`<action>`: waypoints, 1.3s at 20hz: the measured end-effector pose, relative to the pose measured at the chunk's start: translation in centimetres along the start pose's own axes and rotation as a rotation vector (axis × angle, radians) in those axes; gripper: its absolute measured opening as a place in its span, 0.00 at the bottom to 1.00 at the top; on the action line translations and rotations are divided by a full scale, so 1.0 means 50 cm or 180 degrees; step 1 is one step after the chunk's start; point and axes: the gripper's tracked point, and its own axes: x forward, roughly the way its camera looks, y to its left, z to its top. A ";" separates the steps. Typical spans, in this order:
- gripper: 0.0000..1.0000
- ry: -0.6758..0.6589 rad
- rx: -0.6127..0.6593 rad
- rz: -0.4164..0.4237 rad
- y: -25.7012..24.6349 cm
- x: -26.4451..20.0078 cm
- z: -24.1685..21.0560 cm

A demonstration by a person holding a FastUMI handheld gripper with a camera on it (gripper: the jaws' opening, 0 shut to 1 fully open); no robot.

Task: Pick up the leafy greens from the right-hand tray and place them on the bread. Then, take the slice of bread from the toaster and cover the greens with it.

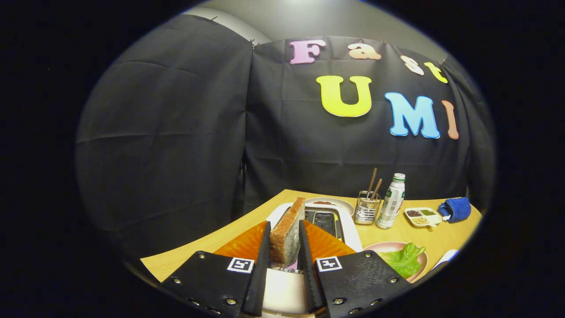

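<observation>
Bread slice [288, 234] gripped between both fingers of hand-held gripper [284, 247], held above toaster [348, 229]. Greens [404, 259] seen on pink plate [419, 274] just right of fingers. Left, likely: slice carried over, greens covered.

Place: a staged kitchen corner inside a booth, not a real home.
Walls: black cloth is hanging behind the wooden table [212, 240], closing it in.
Landmark: a white toaster [348, 229] is sitting mid-table.
Beyond the toaster: a wire utensil holder [367, 208], a bottle [391, 201] and a small divided dish [423, 216] are standing.
Further along, past the dish: a blue cloth [457, 209] is lying.
</observation>
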 end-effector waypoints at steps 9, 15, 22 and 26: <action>0.05 -0.0021 0.0073 0.0148 0.001 0.018 0.015; 0.05 -0.0095 0.0236 0.0223 -0.026 0.008 0.087; 0.05 -0.0381 0.0378 0.0154 -0.093 -0.034 0.192; 0.05 -0.0300 0.0519 0.0166 -0.153 -0.063 0.199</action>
